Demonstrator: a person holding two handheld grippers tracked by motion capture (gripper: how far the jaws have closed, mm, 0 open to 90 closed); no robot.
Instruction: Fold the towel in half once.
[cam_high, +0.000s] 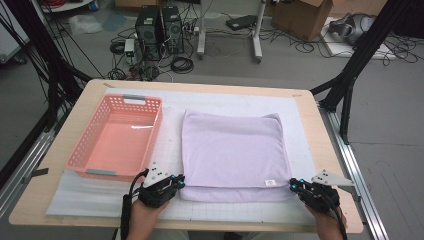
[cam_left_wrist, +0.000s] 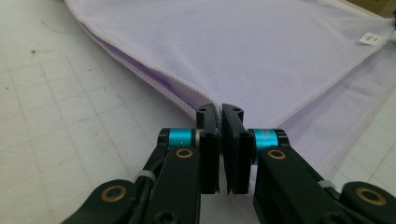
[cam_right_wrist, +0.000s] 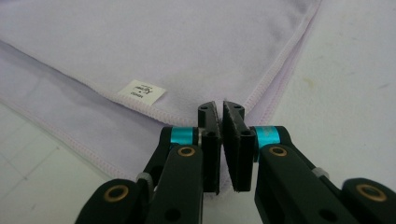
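Gripping the towel (cam_high: 232, 152), which lies folded at the desk's middle near its front edge, right of the basket (cam_high: 117, 136): left gripper (cam_high: 178, 183) and right gripper (cam_high: 294, 186) are each clamped on a near corner of the top layer; lift both evenly, keeping the hem taut, to fold squarely

A pink plastic basket (cam_high: 116, 137) with latticed walls and grey handles sits empty just beyond the left tongs, on a white gridded mat (cam_high: 90, 197) that covers the pale wooden surface (cam_high: 30, 200). Far beyond both tongs, on the grey floor, stand two black computer towers (cam_high: 160, 32) amid cables and a cardboard box (cam_high: 305, 17).
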